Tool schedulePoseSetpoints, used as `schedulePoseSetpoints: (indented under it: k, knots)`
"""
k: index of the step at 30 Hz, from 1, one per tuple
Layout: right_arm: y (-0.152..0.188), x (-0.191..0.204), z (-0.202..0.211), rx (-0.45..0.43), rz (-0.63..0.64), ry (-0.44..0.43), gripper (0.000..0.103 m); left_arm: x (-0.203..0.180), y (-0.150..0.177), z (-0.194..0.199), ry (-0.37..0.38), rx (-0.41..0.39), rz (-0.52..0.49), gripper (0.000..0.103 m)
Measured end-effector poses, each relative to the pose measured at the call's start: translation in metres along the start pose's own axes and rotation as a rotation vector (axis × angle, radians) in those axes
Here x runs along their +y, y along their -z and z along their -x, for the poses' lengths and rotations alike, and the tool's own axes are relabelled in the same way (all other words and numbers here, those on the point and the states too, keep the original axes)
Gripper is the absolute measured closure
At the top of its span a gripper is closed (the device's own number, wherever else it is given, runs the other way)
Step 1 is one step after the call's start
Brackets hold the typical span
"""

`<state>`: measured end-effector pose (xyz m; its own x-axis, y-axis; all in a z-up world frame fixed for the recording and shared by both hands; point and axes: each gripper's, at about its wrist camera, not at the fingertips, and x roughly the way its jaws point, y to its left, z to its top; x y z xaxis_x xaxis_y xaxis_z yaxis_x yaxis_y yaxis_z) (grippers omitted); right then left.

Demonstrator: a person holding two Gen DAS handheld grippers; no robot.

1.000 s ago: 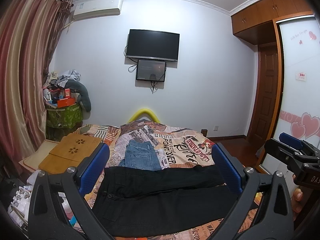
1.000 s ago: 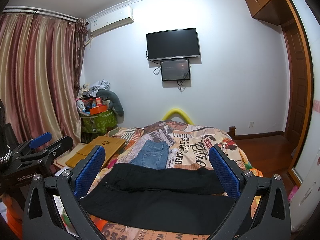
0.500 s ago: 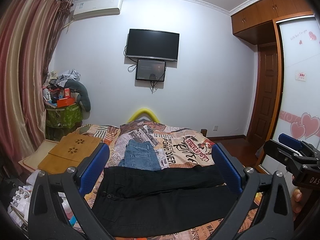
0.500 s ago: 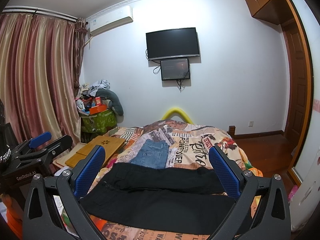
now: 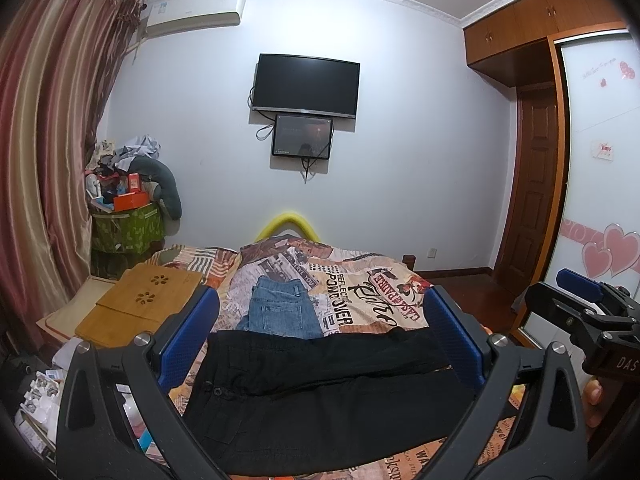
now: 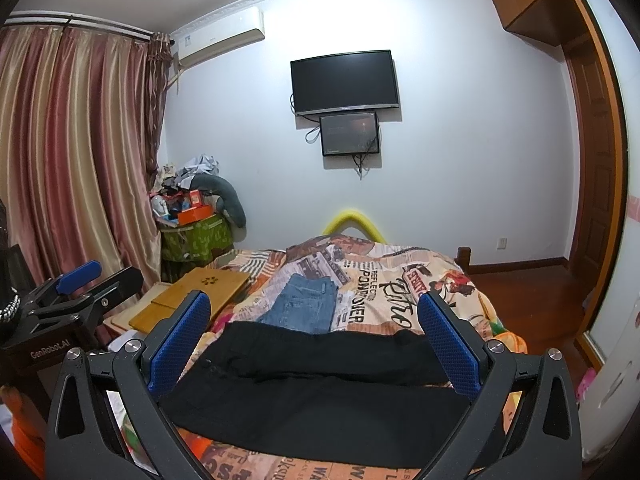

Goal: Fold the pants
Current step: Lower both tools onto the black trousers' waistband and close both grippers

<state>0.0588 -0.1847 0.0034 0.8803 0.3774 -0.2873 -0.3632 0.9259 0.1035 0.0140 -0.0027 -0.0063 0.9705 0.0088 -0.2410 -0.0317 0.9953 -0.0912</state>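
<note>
We see the black pants (image 5: 320, 392) lying flat across the near end of the bed (image 5: 360, 280), waistband and button to the left, the two legs running to the right, one leg lapped along the other. Just beyond them a folded pair of blue jeans (image 5: 280, 312) rests on the printed bedcover, its near edge meeting the far edge of the pants.

Our left hand-held gripper (image 5: 320, 340) hangs above the pants with its blue-padded fingers (image 5: 192, 336) spread wide and nothing between them. Our right hand-held gripper (image 6: 314, 340) is likewise wide open and empty, apart from the cloth; from the left view it shows at the right edge, with a fingertip of the person's hand (image 5: 594, 396) under it.

On the left of the bed lies a bamboo lap tray (image 5: 140, 304). Farther off, a television (image 5: 306, 84) and a smaller screen (image 5: 302, 136) hang on the white wall, striped curtains (image 5: 44, 160) to the left and a wooden wardrobe (image 5: 536, 24) to the right.
</note>
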Motion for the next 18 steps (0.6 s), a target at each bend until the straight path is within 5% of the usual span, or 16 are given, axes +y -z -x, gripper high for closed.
schedulePoseSetpoints:
  k: [9,18]
  knots:
    - [0.010,-0.014,-0.035,0.077,-0.011,0.023,0.000,0.019,0.004,-0.046,-0.017,0.086,0.026,0.000]
    - [0.030,-0.052,-0.102,0.207,-0.044,0.077,0.000,0.062,0.028,-0.157,-0.127,0.284,0.031,0.000]
